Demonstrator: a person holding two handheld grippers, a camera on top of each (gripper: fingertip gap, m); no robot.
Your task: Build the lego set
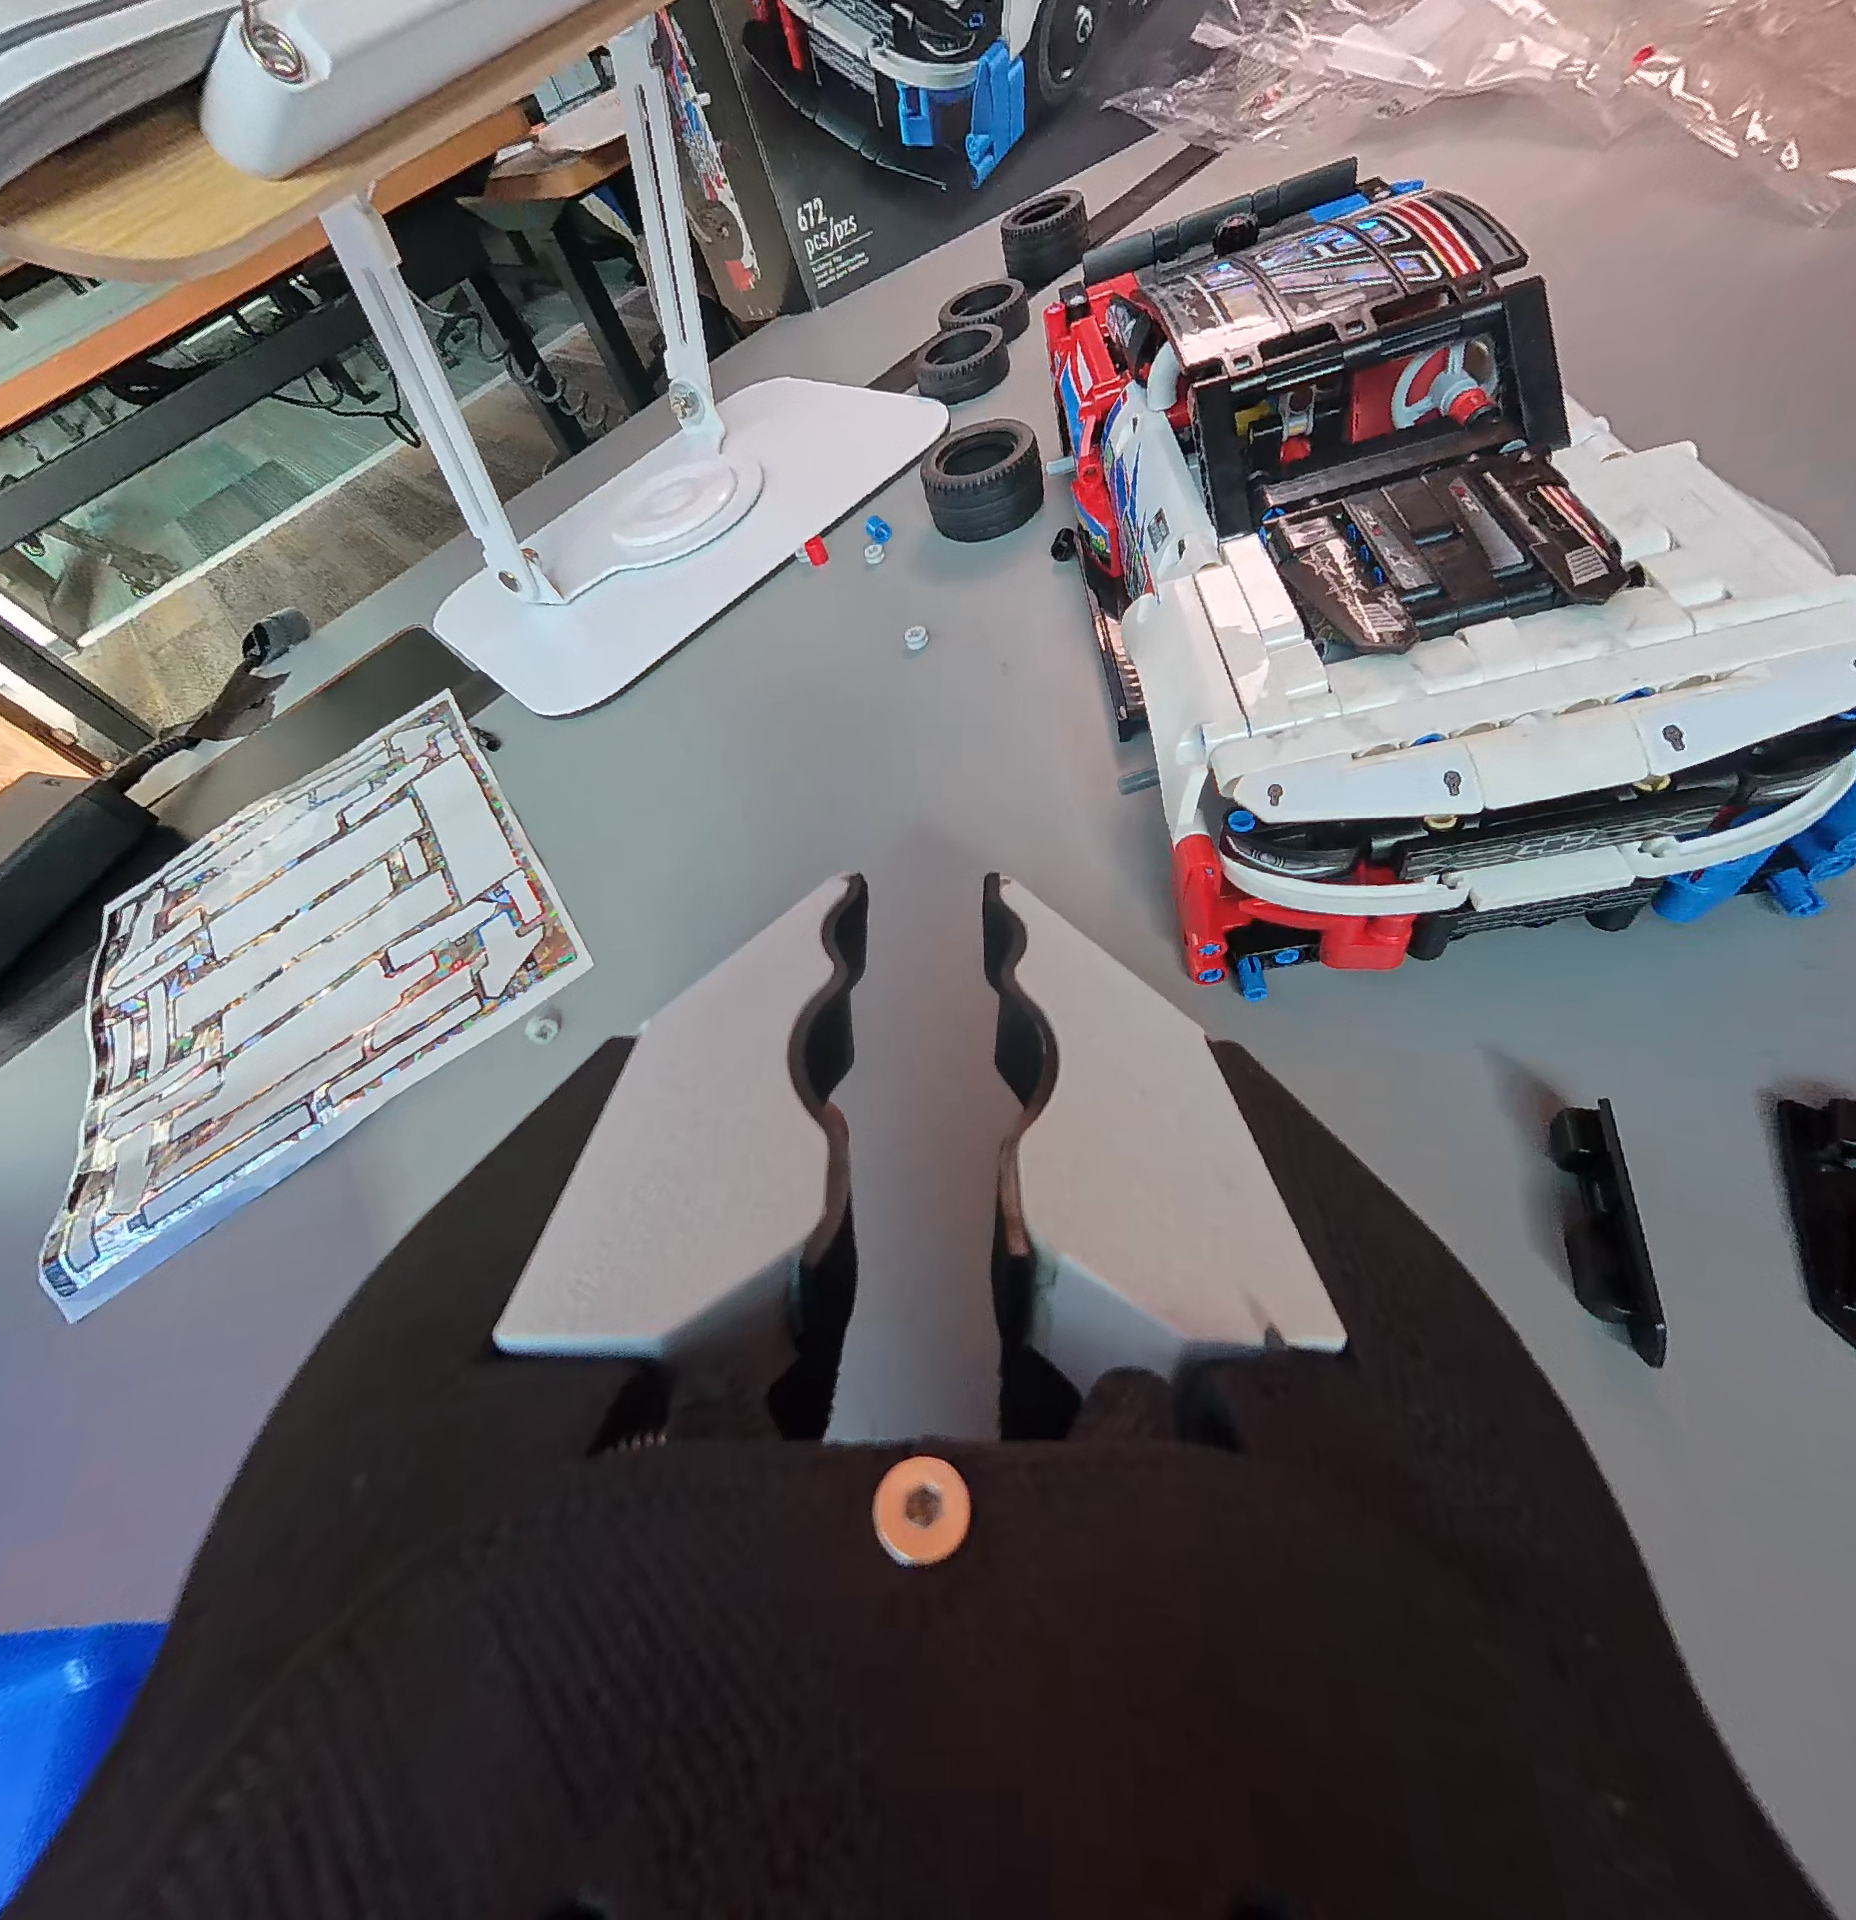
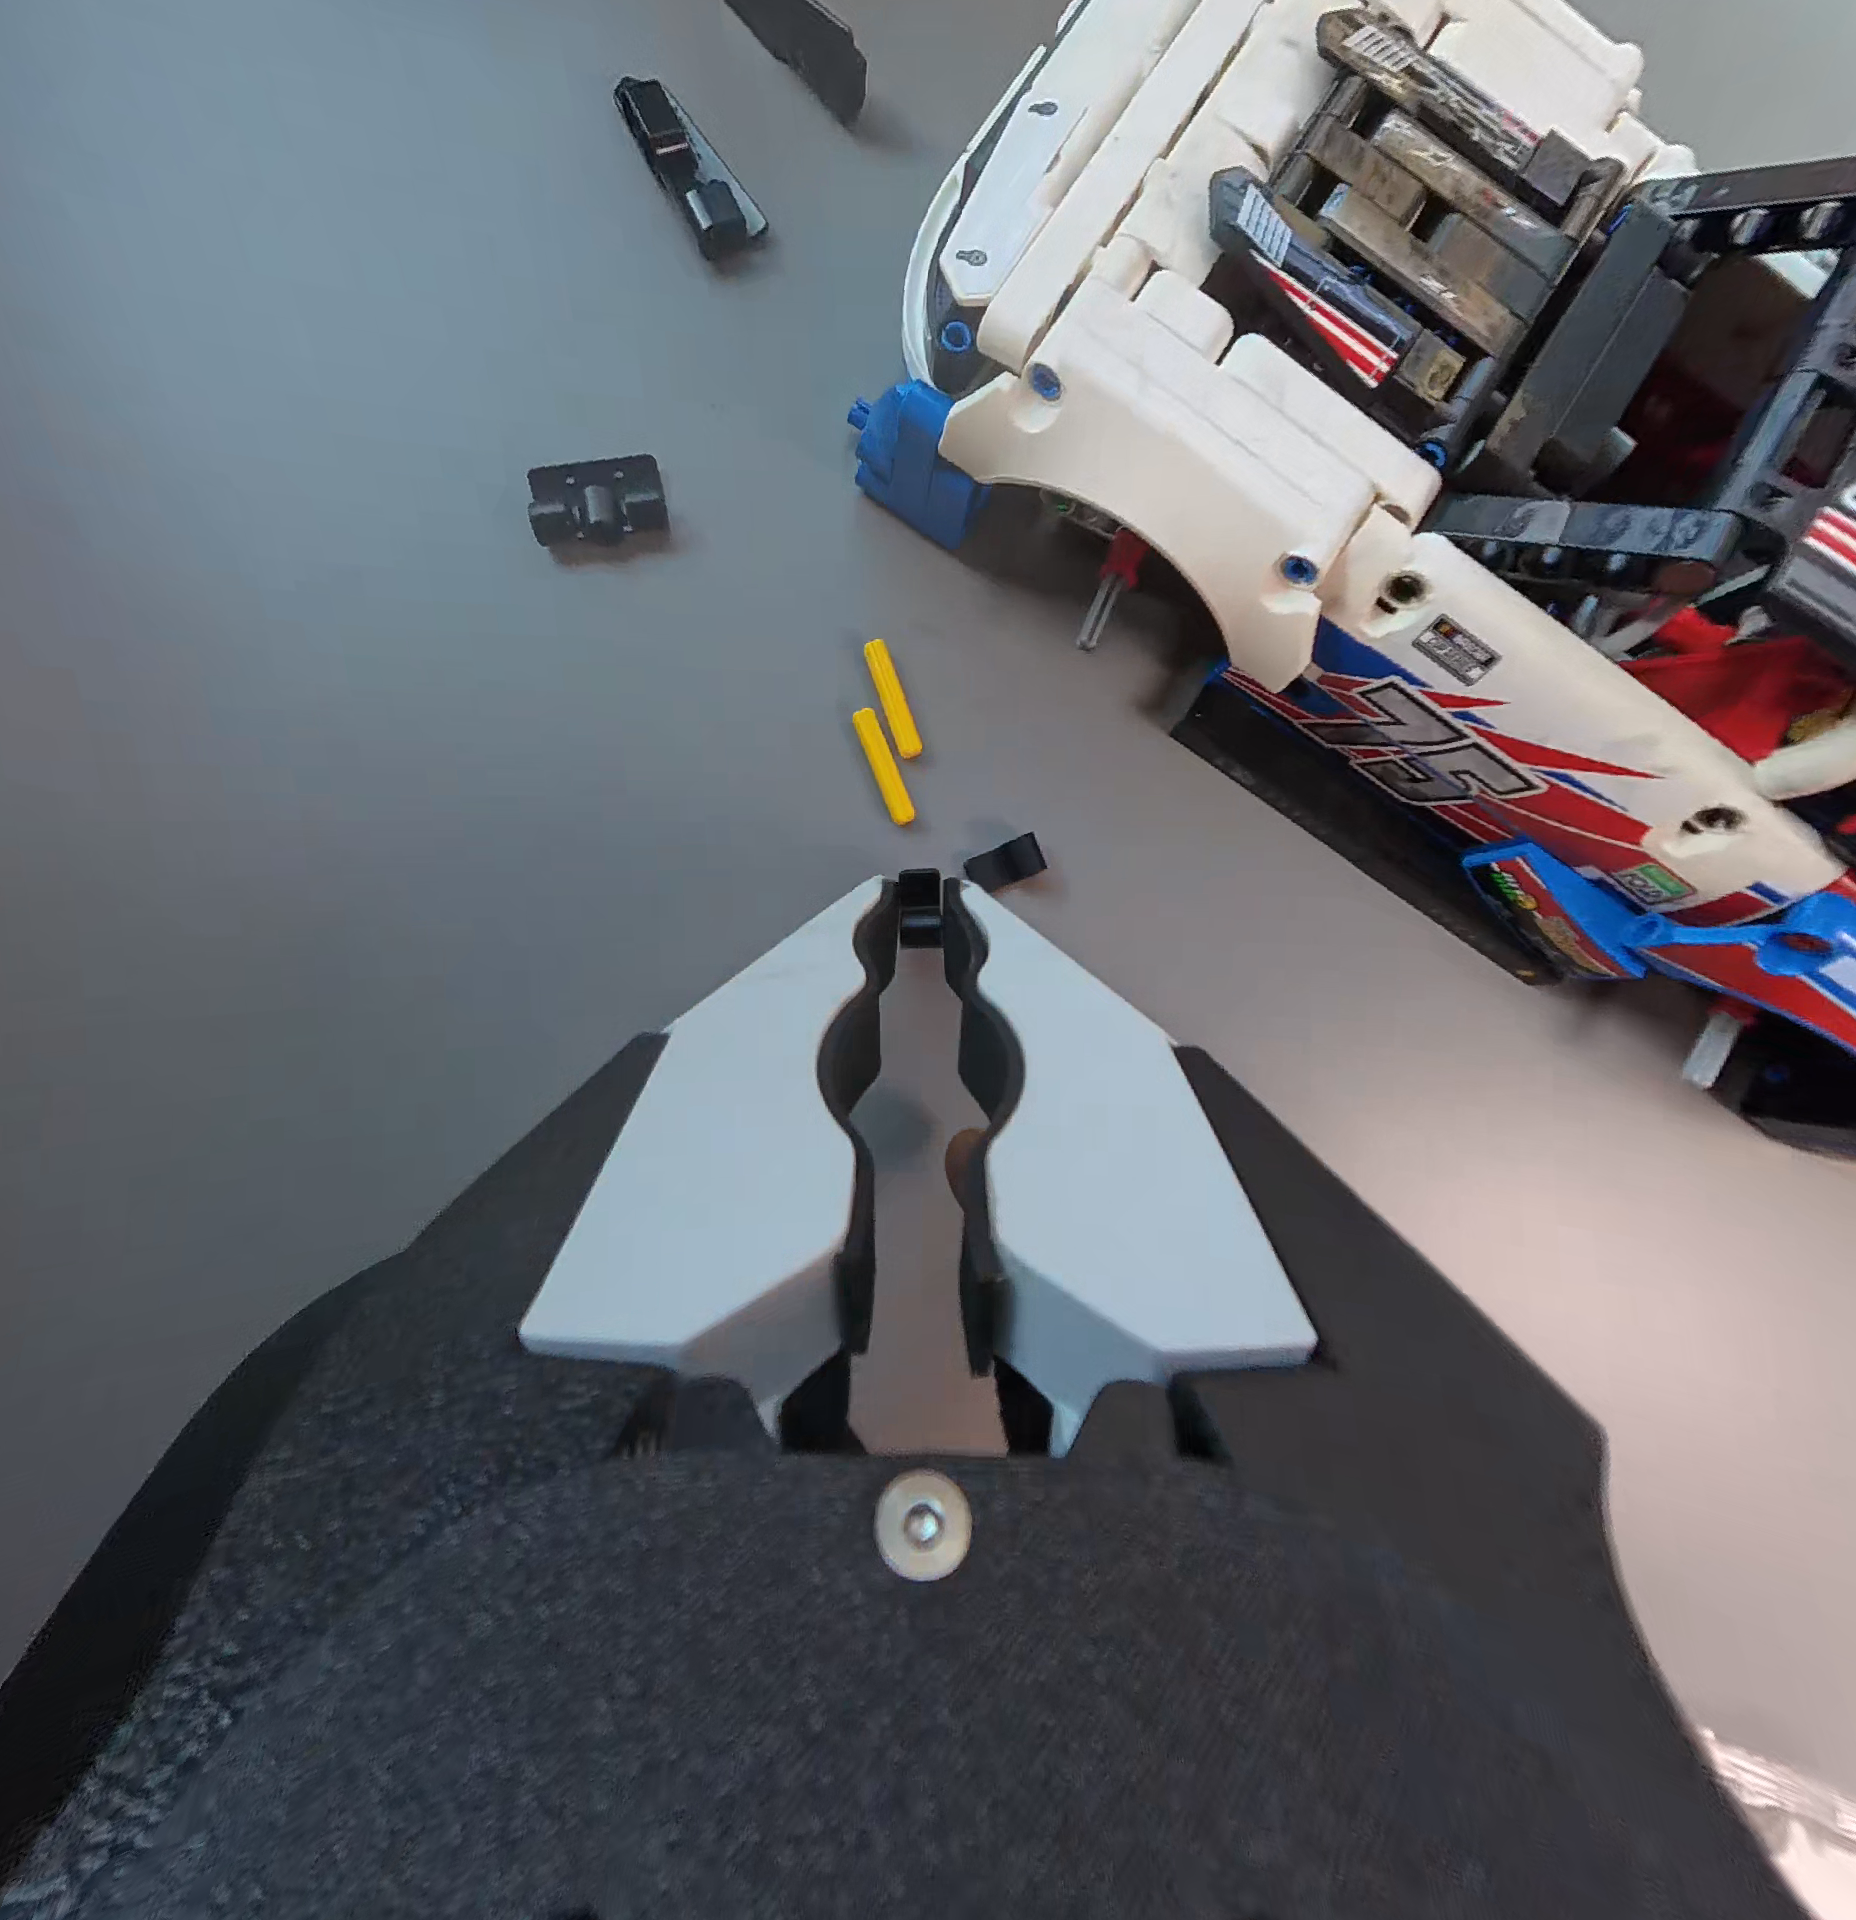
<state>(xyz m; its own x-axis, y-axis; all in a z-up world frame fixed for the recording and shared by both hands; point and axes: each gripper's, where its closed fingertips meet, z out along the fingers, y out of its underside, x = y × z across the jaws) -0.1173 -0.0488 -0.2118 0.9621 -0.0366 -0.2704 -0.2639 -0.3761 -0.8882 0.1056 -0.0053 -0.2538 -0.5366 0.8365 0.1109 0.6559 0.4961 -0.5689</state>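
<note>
right gripper (image 2: 918, 902) pinches a small glossy black piece (image 2: 918, 906) near the blocky white car (image 2: 1215, 416); left gripper (image 1: 924, 883) hovers narrowly parted, empty.

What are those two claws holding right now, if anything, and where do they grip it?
The right gripper pinches a small black piece by its sides, at the very fingertips. The left gripper is open and holds nothing.

A white stand (image 1: 633, 499) with a flat base sits on the grey tabletop (image 1: 758, 790) ahead and left of the hand-held gripper, its two slotted arms rising to a wooden board (image 1: 176, 197) overhead. Crumpled clear plastic (image 1: 1589, 94) lies far ahead to the right. A blue patch (image 1: 41, 1756) shows at lower left.
</note>
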